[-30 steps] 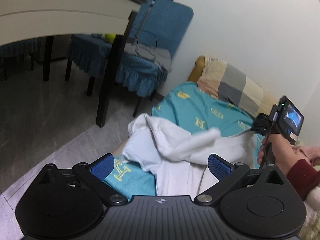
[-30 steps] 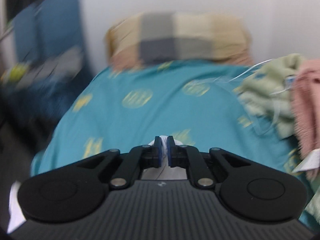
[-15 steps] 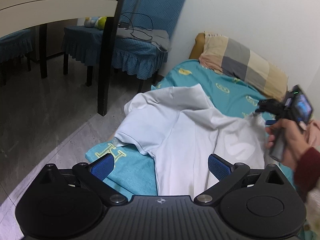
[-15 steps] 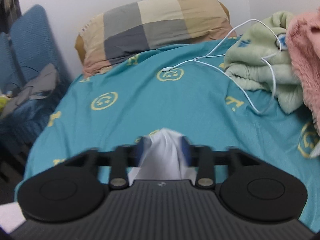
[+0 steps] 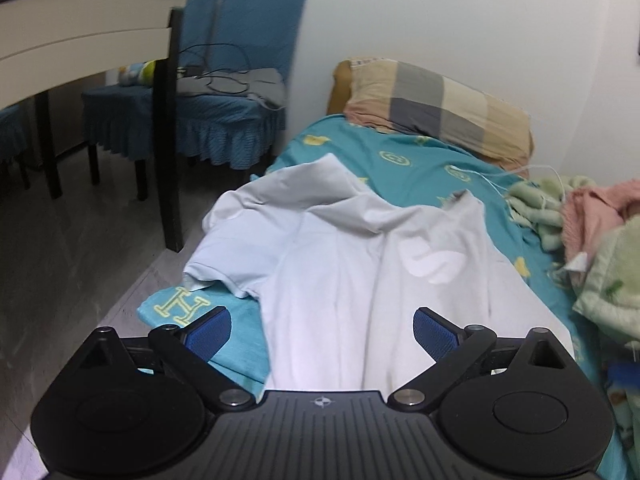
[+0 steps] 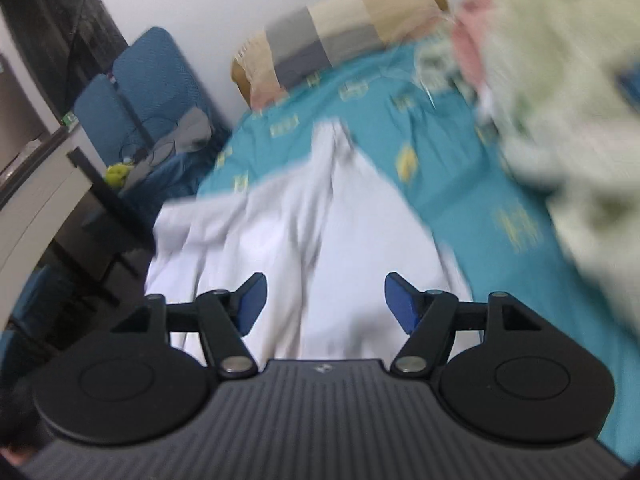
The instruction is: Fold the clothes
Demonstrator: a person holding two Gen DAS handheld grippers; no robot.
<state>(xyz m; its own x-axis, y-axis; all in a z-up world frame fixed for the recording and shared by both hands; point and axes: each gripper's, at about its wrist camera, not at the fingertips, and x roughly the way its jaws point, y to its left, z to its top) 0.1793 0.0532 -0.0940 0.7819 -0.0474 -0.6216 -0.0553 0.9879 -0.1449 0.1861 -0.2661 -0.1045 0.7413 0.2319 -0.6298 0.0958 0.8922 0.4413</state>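
Note:
A white T-shirt (image 5: 340, 264) lies spread over the teal bedsheet (image 5: 420, 160), one sleeve at the left edge and a ridge of cloth across its upper part. My left gripper (image 5: 322, 334) hovers above its near hem, open, nothing between the blue pads. In the blurred right wrist view the same T-shirt (image 6: 320, 220) stretches away from my right gripper (image 6: 325, 302), whose jaws stand wide apart above the cloth without pressing on it.
A patchwork pillow (image 5: 436, 104) rests at the head of the bed. Green and pink blankets (image 5: 580, 224) with a white cable are heaped at the right. Blue-covered chairs (image 5: 224, 92) and a dark table leg (image 5: 168, 132) stand left of the bed on the grey floor.
The right gripper, shut on a shirt corner a second ago, opened, released it and drew back fast. The bunched shirt now lies spread out. The left gripper shifted slightly, staying open.

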